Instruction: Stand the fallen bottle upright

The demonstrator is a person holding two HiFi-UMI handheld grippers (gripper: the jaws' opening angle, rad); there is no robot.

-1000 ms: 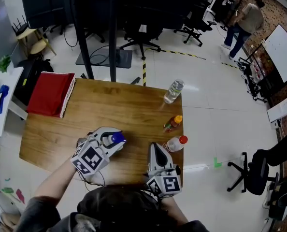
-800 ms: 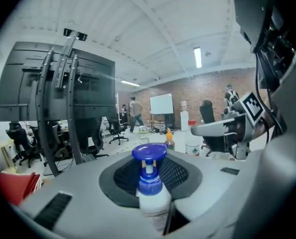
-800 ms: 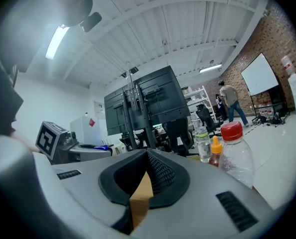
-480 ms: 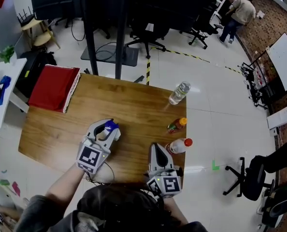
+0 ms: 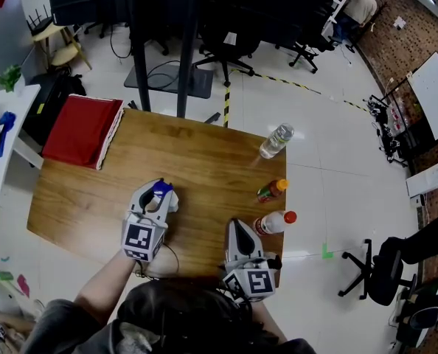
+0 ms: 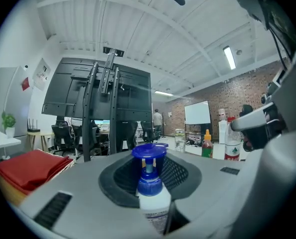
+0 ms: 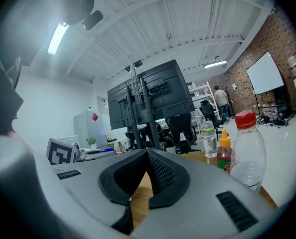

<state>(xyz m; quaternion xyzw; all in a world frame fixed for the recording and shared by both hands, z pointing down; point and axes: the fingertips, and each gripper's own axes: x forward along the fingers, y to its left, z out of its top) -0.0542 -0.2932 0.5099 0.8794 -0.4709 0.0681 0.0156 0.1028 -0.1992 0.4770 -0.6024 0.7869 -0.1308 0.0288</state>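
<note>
Left tongs (image 5: 157,192): clamped on the blue-capped bottle (image 6: 151,200). The pads press its white body from both sides, and the cap stands clear above them.
Blue-capped bottle: cap up, upright in the left gripper view, over the near middle of the table (image 5: 197,150). Cannot tell whether its base touches the wood.
Right tongs (image 5: 237,226): closed, pad tips meeting, nothing between them. They sit low over the near edge of the table, to the right of the left tongs and apart from them.
Red-capped bottle (image 7: 246,151): clear and upright, just right of the right tongs, not touching them.
Sauce bottle (image 5: 269,191): orange cap, upright, just beyond the red-capped bottle along the table's right edge.
Water bottle (image 5: 276,140): clear, at the far right corner of the table.
Red cloth (image 5: 80,133): folded flat at the far left corner.
</note>
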